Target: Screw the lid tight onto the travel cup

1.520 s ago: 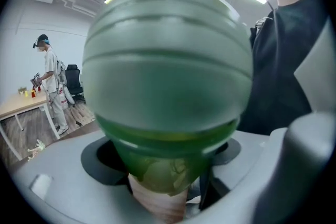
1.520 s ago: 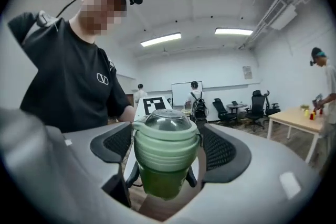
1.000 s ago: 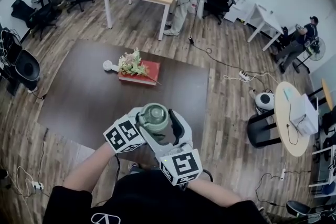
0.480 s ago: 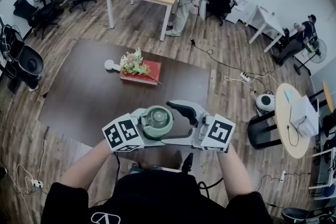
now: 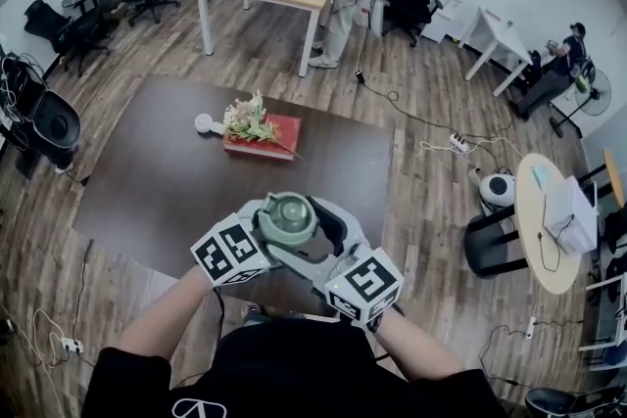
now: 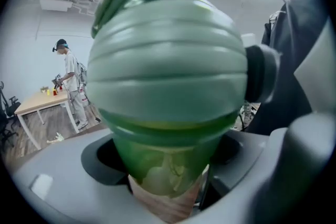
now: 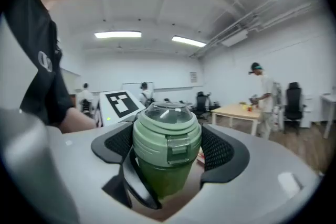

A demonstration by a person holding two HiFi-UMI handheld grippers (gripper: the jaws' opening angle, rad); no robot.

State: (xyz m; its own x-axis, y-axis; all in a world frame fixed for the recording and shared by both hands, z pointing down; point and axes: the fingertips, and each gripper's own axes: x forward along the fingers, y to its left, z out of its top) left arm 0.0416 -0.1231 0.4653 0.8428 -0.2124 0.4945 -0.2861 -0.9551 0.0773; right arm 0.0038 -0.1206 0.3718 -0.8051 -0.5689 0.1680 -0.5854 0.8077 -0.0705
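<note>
Travel cup (image 5: 290,219): one item, a round tapering body of translucent dark-green plastic, standing upright in the air between both grippers, in front of the person's chest.

Lid (image 7: 167,131): pale sage green and matte, stepped in broad horizontal ribs. It has a clear domed top and a rectangular flip latch (image 7: 179,147) on its face. It is sitting level on the cup's mouth. A black strap (image 7: 134,182) is hanging in a loop down the side of the body.

Left gripper (image 6: 167,183): grey moulded shell with dark curved pads (image 6: 97,159). Its jaws are pinching the cup's green body low down, one pad on each side. The lid is bulging above them, close to that gripper's camera. Its marker cube (image 7: 122,104), white with black squares, is showing beyond the lid in the right gripper view.

Right gripper (image 7: 167,157): the same grey shell, with black mesh pads (image 7: 219,150) of fine grain. Its jaws have just been closing and are pressing on the lid's ribbed wall from both sides. The lid is filling the gap between them, and the latch is facing back toward the gripper's camera.

Beyond both sets of jaws: a dark-brown matte table (image 5: 167,181) is carrying a red book (image 5: 269,140). A spray of pale flowers (image 5: 245,119) is lying on the book, well apart from the cup.
</note>
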